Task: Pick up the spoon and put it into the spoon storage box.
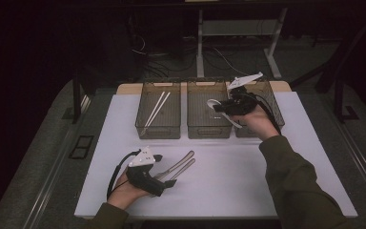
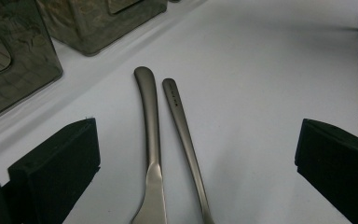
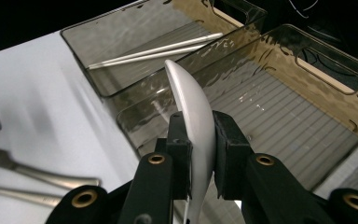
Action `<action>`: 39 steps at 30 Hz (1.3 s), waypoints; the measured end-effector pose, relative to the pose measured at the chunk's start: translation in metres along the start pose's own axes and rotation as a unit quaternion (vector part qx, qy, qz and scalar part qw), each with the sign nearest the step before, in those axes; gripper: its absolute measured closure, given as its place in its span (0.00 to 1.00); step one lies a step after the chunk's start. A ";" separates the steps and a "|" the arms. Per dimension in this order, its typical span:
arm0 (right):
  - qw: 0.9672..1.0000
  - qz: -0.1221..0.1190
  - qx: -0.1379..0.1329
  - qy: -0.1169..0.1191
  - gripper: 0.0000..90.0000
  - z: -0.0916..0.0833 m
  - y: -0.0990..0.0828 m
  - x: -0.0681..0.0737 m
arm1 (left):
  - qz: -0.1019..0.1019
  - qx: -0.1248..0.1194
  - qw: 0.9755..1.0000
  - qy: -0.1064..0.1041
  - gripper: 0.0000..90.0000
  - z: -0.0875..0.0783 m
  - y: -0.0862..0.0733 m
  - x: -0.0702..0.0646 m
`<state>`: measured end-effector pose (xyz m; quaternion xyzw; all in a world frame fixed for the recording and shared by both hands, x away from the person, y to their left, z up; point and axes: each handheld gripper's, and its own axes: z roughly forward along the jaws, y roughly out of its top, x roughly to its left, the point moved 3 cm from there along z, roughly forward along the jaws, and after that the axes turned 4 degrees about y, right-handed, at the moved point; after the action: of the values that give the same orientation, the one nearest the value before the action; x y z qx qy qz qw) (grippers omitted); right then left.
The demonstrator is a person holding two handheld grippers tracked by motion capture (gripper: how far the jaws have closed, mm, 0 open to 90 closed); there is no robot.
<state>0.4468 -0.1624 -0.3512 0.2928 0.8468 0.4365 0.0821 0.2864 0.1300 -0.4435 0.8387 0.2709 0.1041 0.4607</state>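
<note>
Edgewise, white spoon (image 3: pixel 193 116) pinched in right claw (image 3: pixel 200 140) – over middle bin (image 3: pixel 279 107)

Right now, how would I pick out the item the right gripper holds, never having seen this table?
Find the three smoky bins in a row at the far edge of the white table. Above the middle and right ones, the right gripper is shut on a white spoon. It is glossy, curved and broad, unlike the thin white chopsticks in the left bin.
</note>
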 end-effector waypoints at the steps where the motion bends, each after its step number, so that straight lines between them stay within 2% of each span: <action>1: 1.000 0.001 0.001 -0.003 0.87 0.003 0.002 -0.001 | -0.001 -0.002 1.000 0.000 0.00 0.000 0.000 0.000; 7: 1.000 0.009 0.010 -0.006 0.87 0.022 0.007 -0.006 | -0.001 -0.003 1.000 0.002 0.00 -0.001 0.001 0.000; 10: 1.000 0.006 0.011 -0.010 0.87 0.030 0.008 -0.010 | 0.001 -0.003 1.000 0.003 0.00 -0.001 0.001 0.000; 17: 1.000 0.011 -0.004 -0.005 0.87 0.045 0.011 -0.016 | 0.005 -0.003 1.000 0.002 0.00 -0.002 0.001 0.000; 20: 1.000 0.013 0.005 -0.007 0.87 0.052 0.008 -0.017 | 0.001 -0.009 1.000 0.000 0.00 -0.001 0.002 -0.001; 23: 1.000 0.005 0.023 -0.011 0.86 0.058 0.003 -0.017 | 0.008 -0.005 1.000 0.000 0.00 -0.001 0.002 0.000; 25: 0.999 -0.001 0.035 -0.014 0.86 0.062 0.001 -0.016 | 0.004 -0.005 1.000 0.000 0.00 -0.001 0.002 -0.001; 31: 0.997 -0.008 0.075 -0.009 0.86 0.070 -0.006 -0.010 | 0.005 -0.005 1.000 -0.001 0.00 -0.002 0.002 -0.002; 34: 0.997 -0.008 0.077 0.000 0.83 0.071 -0.007 -0.008 | 0.005 -0.005 1.000 -0.001 0.00 -0.002 0.002 -0.002; 39: 0.998 -0.011 0.064 0.010 0.75 0.066 -0.003 -0.003 | 0.006 -0.005 1.000 0.000 0.00 -0.002 0.002 -0.002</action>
<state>0.4739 -0.1202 -0.3941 0.2838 0.8768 0.3835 0.0596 0.2851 0.1292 -0.4403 0.8382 0.2653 0.1077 0.4641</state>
